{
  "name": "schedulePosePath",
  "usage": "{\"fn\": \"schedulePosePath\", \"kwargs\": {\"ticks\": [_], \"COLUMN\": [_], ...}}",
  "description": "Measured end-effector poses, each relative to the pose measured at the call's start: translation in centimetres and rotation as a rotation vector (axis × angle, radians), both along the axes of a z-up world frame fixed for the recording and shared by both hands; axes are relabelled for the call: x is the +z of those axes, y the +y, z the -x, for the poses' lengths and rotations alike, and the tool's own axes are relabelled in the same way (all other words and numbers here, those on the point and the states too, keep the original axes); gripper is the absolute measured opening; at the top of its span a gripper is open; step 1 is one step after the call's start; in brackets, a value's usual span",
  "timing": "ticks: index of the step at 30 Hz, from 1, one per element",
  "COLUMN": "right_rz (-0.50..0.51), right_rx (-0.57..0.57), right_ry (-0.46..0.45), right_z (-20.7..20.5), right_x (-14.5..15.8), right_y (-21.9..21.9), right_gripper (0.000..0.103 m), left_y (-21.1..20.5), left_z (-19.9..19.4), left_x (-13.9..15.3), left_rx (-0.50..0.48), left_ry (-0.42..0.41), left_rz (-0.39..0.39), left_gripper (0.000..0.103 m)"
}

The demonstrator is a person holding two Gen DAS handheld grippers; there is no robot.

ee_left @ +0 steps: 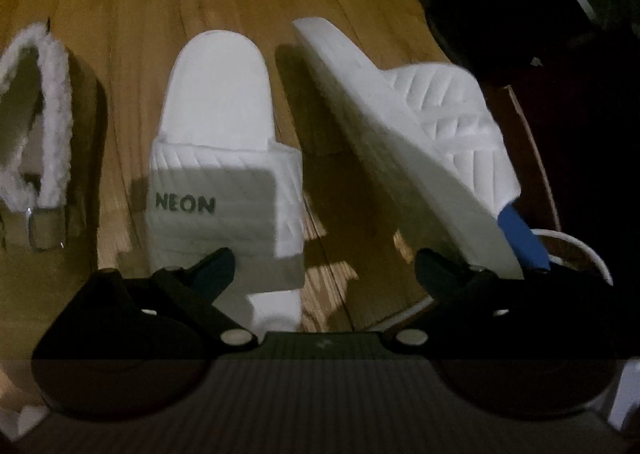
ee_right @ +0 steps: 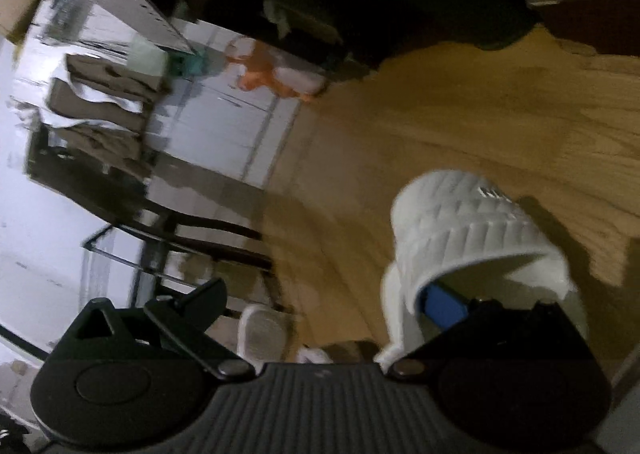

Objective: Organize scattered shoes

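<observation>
A white quilted slipper marked NEON (ee_left: 224, 157) lies flat on the wooden floor (ee_left: 168, 5), just ahead of my open, empty left gripper (ee_left: 324, 266). A second white slipper (ee_left: 412, 125) is tilted on its side to the right, with a blue finger pad (ee_left: 520, 238) inside its strap. In the right wrist view that slipper (ee_right: 472, 230) hangs on my right gripper's blue right finger (ee_right: 444, 304), raised over the floor. The right gripper (ee_right: 332, 294) has its jaws spread wide. A tan fur-lined sandal (ee_left: 40, 157) lies at the far left.
A brown box edge (ee_left: 532, 157) and a white round rim (ee_left: 580, 250) sit at the right. In the right wrist view, dark chair legs (ee_right: 208, 230), a white tiled area (ee_right: 224, 125) and an orange object (ee_right: 260, 73) lie beyond the wood floor.
</observation>
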State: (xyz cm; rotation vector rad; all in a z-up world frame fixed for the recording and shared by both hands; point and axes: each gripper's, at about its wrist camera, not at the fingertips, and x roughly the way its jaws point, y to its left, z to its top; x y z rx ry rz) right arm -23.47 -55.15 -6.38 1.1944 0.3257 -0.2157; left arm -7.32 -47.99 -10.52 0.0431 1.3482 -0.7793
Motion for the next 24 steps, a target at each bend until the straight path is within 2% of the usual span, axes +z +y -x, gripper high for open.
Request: {"fn": "schedulePosePath", "kwargs": {"ticks": [2,4,6,11,12,17,22,24], "right_rz": [0.025,0.019,0.007,-0.022,-0.028,-0.057,-0.118,-0.168], "right_rx": [0.002,0.004,0.005,0.007,0.007,0.009,-0.134,-0.150], "right_ry": [0.055,0.071,0.079,0.098,0.102,0.122,0.115,0.113], "right_z": [0.2,1.0,2.0,4.7,5.2,7.8,10.0,9.4], "right_x": [0.4,0.2,0.0,-0.7,-0.9,-1.6,-3.8,-5.3], "right_y": [0.4,0.7,1.0,1.7,1.9,2.6,0.3,-1.1], "right_gripper": [0.101,0.101,0.102,0.102,0.099,0.090,0.090,0.090], "left_y": [-0.6,-0.6,-0.2,0.2,0.3,2.9,5.2,5.7], "left_z": [0.4,0.3,-0.1,0.3,0.4,-1.0,-2.1,-2.6], "left_x": [0.2,0.4,0.3,0.7,0.8,0.7,3.5,3.4], "left_rx": [0.001,0.010,0.028,0.034,0.035,0.059,0.061,0.067], "left_ry": [-0.050,-0.070,-0.070,-0.081,-0.080,-0.005,-0.080,-0.078], "left_rz": [-0.039,-0.049,-0.045,-0.075,-0.080,0.004,-0.005,-0.007], "left_gripper": [0.090,0.082,0.080,0.080,0.080,0.082,0.090,0.090]}}
